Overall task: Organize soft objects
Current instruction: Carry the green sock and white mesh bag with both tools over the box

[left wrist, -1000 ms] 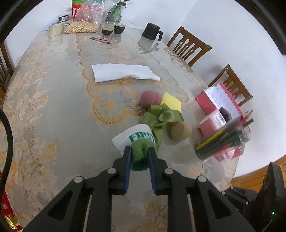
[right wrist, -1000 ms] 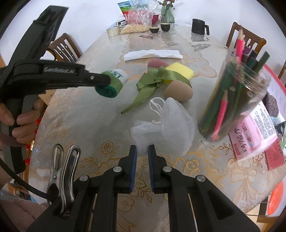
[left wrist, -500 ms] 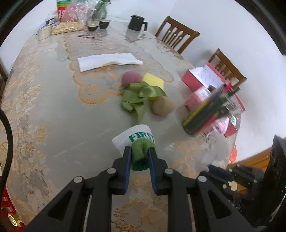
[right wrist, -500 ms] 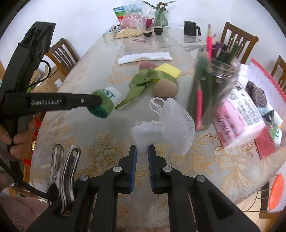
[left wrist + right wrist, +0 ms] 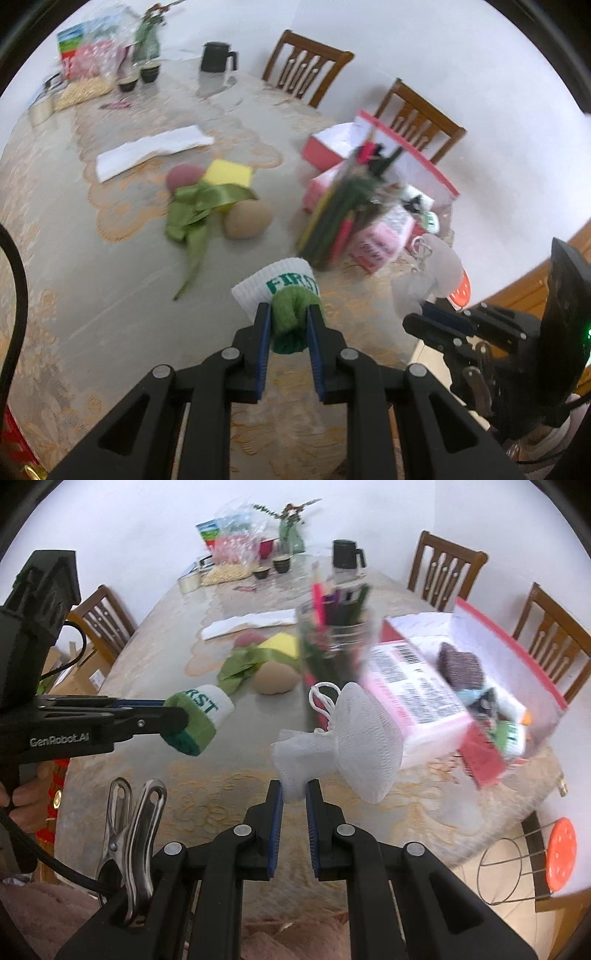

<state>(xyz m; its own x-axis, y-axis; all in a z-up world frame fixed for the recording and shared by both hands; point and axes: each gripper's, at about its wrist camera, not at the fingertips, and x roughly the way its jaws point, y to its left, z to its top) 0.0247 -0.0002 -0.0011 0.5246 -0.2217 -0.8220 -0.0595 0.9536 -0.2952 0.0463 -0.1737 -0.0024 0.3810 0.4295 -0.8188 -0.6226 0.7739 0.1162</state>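
My left gripper (image 5: 288, 314) is shut on a rolled green-and-white sock (image 5: 280, 288), held above the tablecloth; from the right wrist the left gripper (image 5: 173, 716) and the sock (image 5: 201, 716) show at the left. My right gripper (image 5: 294, 790) is shut on the tail of a white mesh bath puff (image 5: 364, 738), which hangs in the air in front of an open red box (image 5: 480, 672). On the table lie a green ribbon (image 5: 199, 206), a yellow sponge (image 5: 229, 173), a pink puff (image 5: 183, 177) and a tan puff (image 5: 245, 219).
A jar of pencils (image 5: 343, 218) stands between the soft things and the red box. A white folded cloth (image 5: 147, 151), a black mug (image 5: 216, 57), cups and bags sit further back. Wooden chairs (image 5: 306, 70) line the far side. An orange stool (image 5: 561, 853) stands beyond the table edge.
Both grippers have moved to the right and risen a little, carrying the sock and the mesh puff closer to the pencil jar and the red box. Neither grip has changed.
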